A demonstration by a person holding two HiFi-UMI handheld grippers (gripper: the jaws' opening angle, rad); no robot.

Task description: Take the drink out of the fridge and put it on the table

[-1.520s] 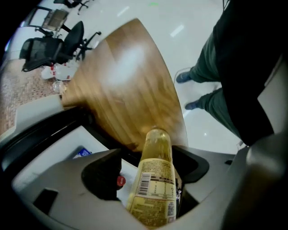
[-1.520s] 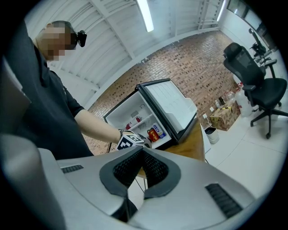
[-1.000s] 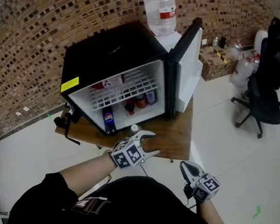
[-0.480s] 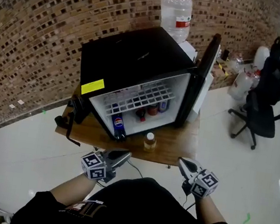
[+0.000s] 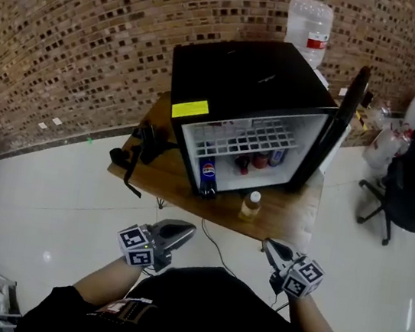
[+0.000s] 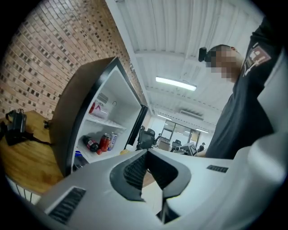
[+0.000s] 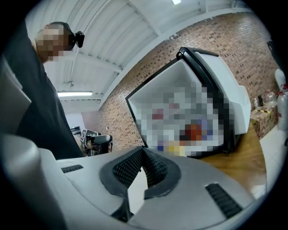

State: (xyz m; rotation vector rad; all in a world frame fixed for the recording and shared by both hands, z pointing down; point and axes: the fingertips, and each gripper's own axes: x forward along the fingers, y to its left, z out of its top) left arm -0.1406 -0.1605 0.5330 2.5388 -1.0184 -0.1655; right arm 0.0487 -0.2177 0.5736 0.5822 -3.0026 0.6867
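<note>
My left gripper [image 5: 188, 230] has drawn back from the yellow bottle [image 5: 250, 204], from frame centre to the lower left, and closed empty. The bottle now stands alone on the tabletop [image 5: 293, 213] before the fridge [image 5: 250, 90].

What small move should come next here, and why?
Probably reach the right tool toward the black fridge door to push it shut: the yellow white-capped bottle already stands on the wooden table, the door hangs open, and that tool is shut and empty.
</note>
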